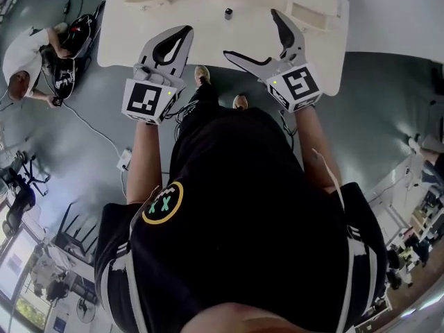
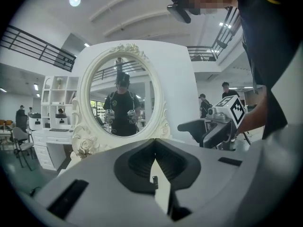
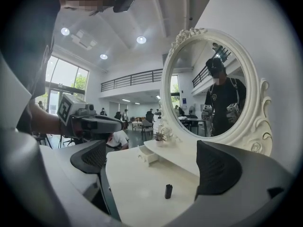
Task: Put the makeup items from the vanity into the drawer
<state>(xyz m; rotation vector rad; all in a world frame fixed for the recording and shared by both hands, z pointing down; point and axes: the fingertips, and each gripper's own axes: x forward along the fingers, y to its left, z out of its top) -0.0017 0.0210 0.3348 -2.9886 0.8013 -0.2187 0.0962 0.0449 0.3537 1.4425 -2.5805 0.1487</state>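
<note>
While right gripper (image 1: 251, 35) gapes: one makeup item (image 3: 168, 191), one open drawer (image 3: 147, 154).

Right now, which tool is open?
The right tool: its jaws stand wide apart, gripping nothing. The left tool has its jaws closed tip to tip.

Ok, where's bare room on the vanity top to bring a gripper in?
The vanity top is bare almost everywhere: a wide patch between the small dark item and the small drawer, and all along the front edge. It is tighter only at the back, where the raised shelf under the mirror carries a little plant.
</note>
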